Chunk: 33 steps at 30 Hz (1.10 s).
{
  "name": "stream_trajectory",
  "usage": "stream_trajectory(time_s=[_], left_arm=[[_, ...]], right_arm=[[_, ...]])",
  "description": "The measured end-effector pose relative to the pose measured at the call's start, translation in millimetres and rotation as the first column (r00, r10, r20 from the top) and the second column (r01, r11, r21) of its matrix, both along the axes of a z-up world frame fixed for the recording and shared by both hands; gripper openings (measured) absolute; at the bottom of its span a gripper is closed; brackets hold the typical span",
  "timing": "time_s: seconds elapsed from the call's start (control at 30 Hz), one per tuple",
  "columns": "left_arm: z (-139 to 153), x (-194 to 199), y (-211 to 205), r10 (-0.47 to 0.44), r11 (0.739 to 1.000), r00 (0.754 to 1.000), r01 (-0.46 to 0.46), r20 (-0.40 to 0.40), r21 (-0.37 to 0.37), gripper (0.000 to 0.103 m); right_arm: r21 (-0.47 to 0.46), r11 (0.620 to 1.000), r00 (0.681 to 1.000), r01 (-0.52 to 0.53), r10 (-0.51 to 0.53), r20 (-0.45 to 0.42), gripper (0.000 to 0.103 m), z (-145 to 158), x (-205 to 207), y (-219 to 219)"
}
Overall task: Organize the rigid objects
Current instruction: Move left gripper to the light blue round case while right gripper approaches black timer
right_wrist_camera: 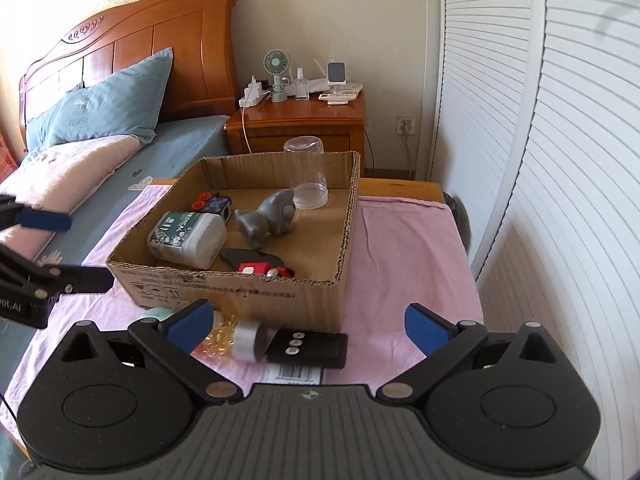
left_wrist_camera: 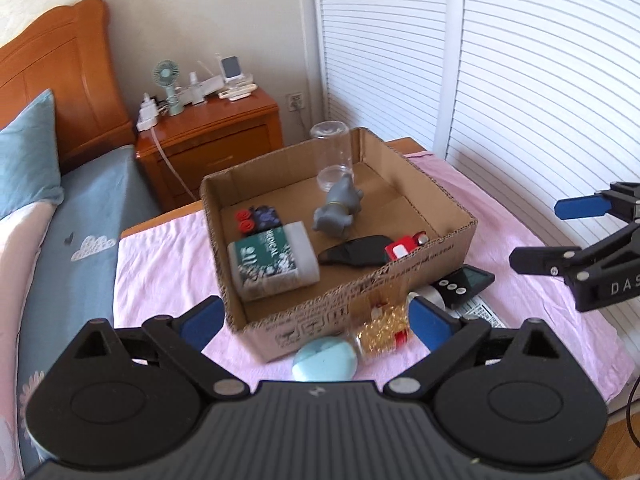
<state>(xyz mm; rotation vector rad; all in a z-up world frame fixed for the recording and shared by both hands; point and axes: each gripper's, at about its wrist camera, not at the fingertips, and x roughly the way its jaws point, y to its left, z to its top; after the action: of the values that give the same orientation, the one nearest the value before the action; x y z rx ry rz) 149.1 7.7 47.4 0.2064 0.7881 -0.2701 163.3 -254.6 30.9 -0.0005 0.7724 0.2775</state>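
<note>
A cardboard box (left_wrist_camera: 404, 276) (right_wrist_camera: 256, 292) stands on a pink cloth. Inside it lie a green-labelled bottle (left_wrist_camera: 276, 260) (right_wrist_camera: 188, 236), a grey elephant toy (left_wrist_camera: 340, 208) (right_wrist_camera: 268, 216), a clear cup (left_wrist_camera: 332, 156) (right_wrist_camera: 306, 172), a black case (left_wrist_camera: 356, 252), a red toy (left_wrist_camera: 402, 248) (right_wrist_camera: 256, 269) and a small dark toy with red wheels (left_wrist_camera: 256, 218) (right_wrist_camera: 212, 204). In front of the box lie a pale blue oval case (left_wrist_camera: 324, 360), a jar of gold clips (left_wrist_camera: 380, 332) (right_wrist_camera: 224, 336), a silver tape roll (right_wrist_camera: 248, 340) and a black digital scale (left_wrist_camera: 464, 284) (right_wrist_camera: 308, 348). My left gripper (left_wrist_camera: 316, 320) (right_wrist_camera: 86, 252) and right gripper (right_wrist_camera: 308, 324) (left_wrist_camera: 536, 236) hover open and hold nothing.
A bed with a blue pillow (right_wrist_camera: 104, 100) lies to the left. A wooden nightstand (right_wrist_camera: 300, 120) with a fan and chargers stands behind the box. White louvred doors (right_wrist_camera: 540, 120) close off the right side. A barcode paper (right_wrist_camera: 296, 374) lies under the scale.
</note>
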Motion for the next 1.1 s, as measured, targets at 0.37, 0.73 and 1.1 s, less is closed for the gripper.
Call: stream_trajectory(time_s=[0.37, 0.73, 1.1], left_arm=[[-58, -13, 16, 0.158, 0.983, 0.987, -0.159, -0.025, -0.089, 0.102], [-120, -6, 20, 0.241, 0.963, 0.965, -0.251, -0.1, -0.103, 0.102], [-135, 6, 21, 0.267, 0.959, 0.957, -0.276, -0.115, -0.066, 0.102]], right_arm=[[-0.009, 0.995, 0.995, 0.096, -0.096, 0.02, 0.103, -13, -23, 3], [-0.015, 0.989, 0.988, 0.149, -0.149, -0.036, 0.103, -44, -24, -5], [-0.042, 0.986, 0.979, 0.164, -0.168, -0.112, 0.103, -71, 0, -3]])
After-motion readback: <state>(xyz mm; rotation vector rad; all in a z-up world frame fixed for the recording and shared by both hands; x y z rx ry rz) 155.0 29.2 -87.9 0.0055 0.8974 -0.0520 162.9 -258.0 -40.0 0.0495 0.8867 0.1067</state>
